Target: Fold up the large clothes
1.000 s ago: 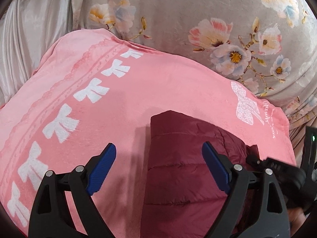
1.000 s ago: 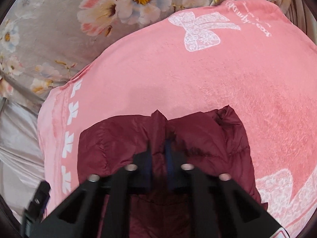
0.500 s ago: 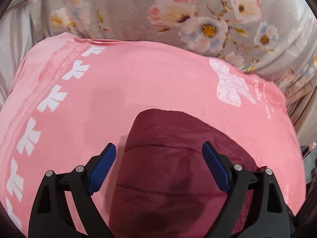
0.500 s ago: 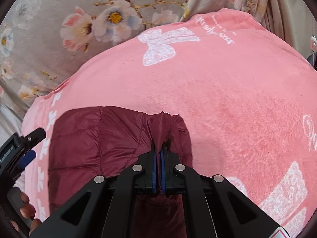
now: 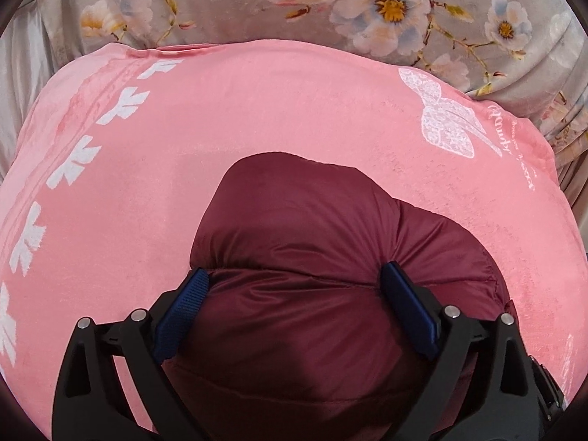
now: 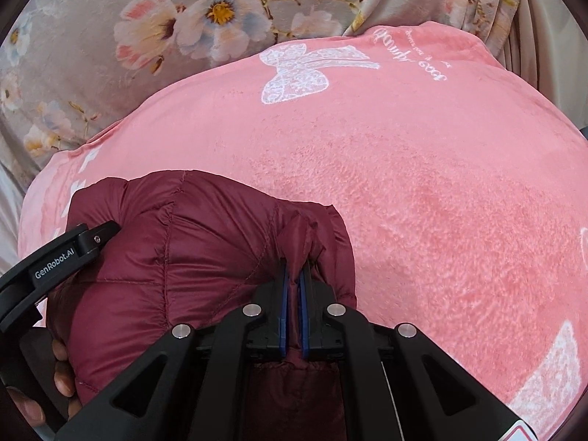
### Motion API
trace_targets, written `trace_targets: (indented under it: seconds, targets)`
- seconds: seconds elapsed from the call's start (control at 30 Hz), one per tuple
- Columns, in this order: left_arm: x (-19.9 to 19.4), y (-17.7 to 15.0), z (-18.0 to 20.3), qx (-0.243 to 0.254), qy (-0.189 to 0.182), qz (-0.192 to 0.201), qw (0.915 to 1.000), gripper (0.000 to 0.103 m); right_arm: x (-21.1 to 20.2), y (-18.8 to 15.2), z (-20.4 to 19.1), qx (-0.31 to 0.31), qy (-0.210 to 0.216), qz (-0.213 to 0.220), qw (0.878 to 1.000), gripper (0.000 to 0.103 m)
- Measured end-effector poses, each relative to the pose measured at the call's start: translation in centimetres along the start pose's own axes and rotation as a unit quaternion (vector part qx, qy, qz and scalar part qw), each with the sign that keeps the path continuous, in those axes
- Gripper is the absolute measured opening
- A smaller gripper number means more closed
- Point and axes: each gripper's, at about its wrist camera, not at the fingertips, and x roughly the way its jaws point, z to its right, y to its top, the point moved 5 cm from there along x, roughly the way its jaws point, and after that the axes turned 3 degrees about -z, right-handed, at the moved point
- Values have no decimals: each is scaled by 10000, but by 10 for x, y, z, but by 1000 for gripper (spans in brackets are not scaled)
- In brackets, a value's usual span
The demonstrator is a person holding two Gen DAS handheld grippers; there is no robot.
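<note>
Maroon jacket gripped from both sides on pink blanket

Maroon quilted jacket lies bunched on a pink blanket printed with white bows, itself spread over a grey floral bedcover.

Seen from the left wrist camera, the left gripper stands with its jaws wide, the blue pads pressed into either flank of a puffy fold of the jacket, so the padding bulges up between them. Whether this is a firm hold or mere contact, I cannot tell.

From the right wrist camera, the right gripper has its jaws drawn narrow, pinching a thin ridge of jacket fabric at the garment's right edge. The left gripper's black body rests against the jacket's far side, the person's fingers visible beneath it. The pink blanket fills the rest of that view, with the floral bedcover beyond
</note>
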Motion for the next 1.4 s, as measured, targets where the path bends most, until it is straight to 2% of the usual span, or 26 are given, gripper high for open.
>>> trace_targets:
  seconds: [0.4, 0.87, 1.07, 1.17, 1.27, 1.33, 1.4]
  targets:
    - [11, -8, 4, 108, 171, 309, 9993, 98, 6, -6, -3, -121, -43, 329, 9994, 5]
    - [17, -10, 7, 165, 312, 443, 9984, 98, 9, -11, -2, -75, -6, 417, 9991, 5]
    - [18, -10, 7, 154, 308, 403, 9986, 98, 9, -10, -1, 5, 104, 428, 9990, 5]
    - [17, -9, 5, 112, 190, 326, 9992, 98, 10, -7, 3, 10, 369, 244, 9990, 7]
    - [2, -14, -4, 183, -13, 89, 9998, 98, -14, -4, 9, -219, 312, -46, 9993, 8]
    - [-22, -21, -12, 155, -98, 115, 9998, 98, -48, -8, 13, -265, 402, 35, 9988, 18]
    - [-51, -34, -19, 256, -139, 138, 9995, 98, -79, -19, 5, -614, 559, 97, 9965, 18]
